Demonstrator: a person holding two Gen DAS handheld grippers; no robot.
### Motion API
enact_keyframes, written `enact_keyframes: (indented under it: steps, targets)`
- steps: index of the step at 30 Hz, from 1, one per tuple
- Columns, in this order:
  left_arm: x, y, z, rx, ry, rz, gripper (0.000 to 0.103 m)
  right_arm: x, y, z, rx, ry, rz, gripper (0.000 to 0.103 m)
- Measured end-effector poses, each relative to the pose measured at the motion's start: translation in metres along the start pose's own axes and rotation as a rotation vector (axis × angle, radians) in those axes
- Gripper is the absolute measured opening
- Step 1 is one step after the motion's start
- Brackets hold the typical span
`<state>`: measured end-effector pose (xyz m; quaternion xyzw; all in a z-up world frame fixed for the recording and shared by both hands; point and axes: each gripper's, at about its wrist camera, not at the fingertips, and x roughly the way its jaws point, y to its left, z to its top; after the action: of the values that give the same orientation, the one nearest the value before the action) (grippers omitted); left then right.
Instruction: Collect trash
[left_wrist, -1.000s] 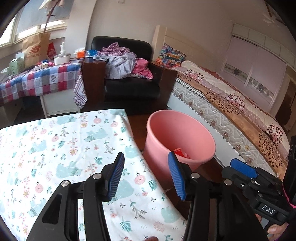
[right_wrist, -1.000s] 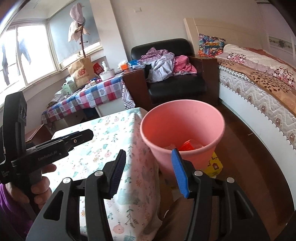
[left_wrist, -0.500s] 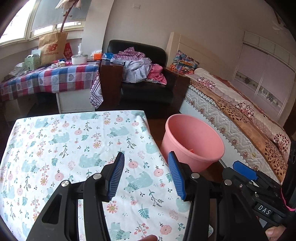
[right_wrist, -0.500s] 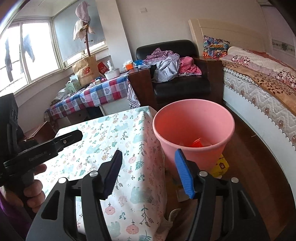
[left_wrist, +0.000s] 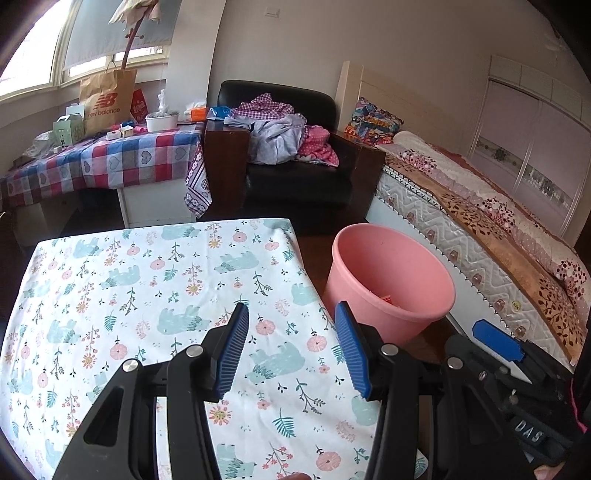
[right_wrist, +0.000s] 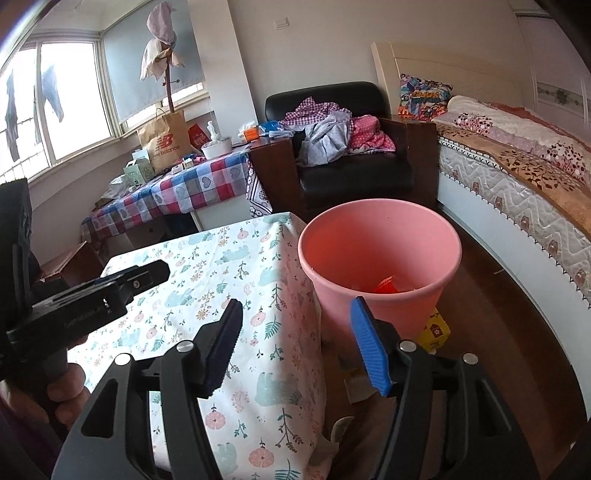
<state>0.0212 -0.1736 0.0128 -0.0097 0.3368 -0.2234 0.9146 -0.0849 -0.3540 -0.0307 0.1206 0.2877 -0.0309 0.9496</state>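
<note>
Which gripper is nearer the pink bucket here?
Right. The right gripper hangs at the table edge beside the pink bucket, jaws opening, empty. The left gripper is over the tablecloth, farther away.

From my remote station I look over a table spread with a bear-and-flower cloth (left_wrist: 155, 280). Beyond it stands a black armchair (left_wrist: 295, 177) heaped with clothes (left_wrist: 280, 136). Beside the chair I see a checked tablecloth (left_wrist: 110, 162) carrying a brown paper shopping bag (left_wrist: 107, 99) and a white bowl (left_wrist: 161, 122). A bed with a patterned cover (left_wrist: 480, 221) runs along the right, and at its head I see a bright cartoon-print pillow (left_wrist: 373, 123).
</note>
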Motion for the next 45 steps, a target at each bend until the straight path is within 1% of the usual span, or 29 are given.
enact_keyframes:
  steps: [9,15,26,45]
  targets:
    - [0.008,-0.008,0.001,0.009,0.005,0.015,0.047,-0.002,0.008,0.0,-0.037,-0.02,-0.039,0.064]
    - [0.01,-0.012,0.0,0.026,0.003,0.014,0.047,-0.003,0.006,-0.001,-0.039,-0.02,-0.049,0.064]
    - [0.012,-0.021,0.0,0.054,-0.009,0.016,0.047,-0.003,0.005,0.0,-0.041,-0.022,-0.054,0.064]
    - [0.012,-0.027,0.001,0.07,-0.011,0.018,0.047,-0.003,0.003,0.001,-0.041,-0.025,-0.056,0.064]
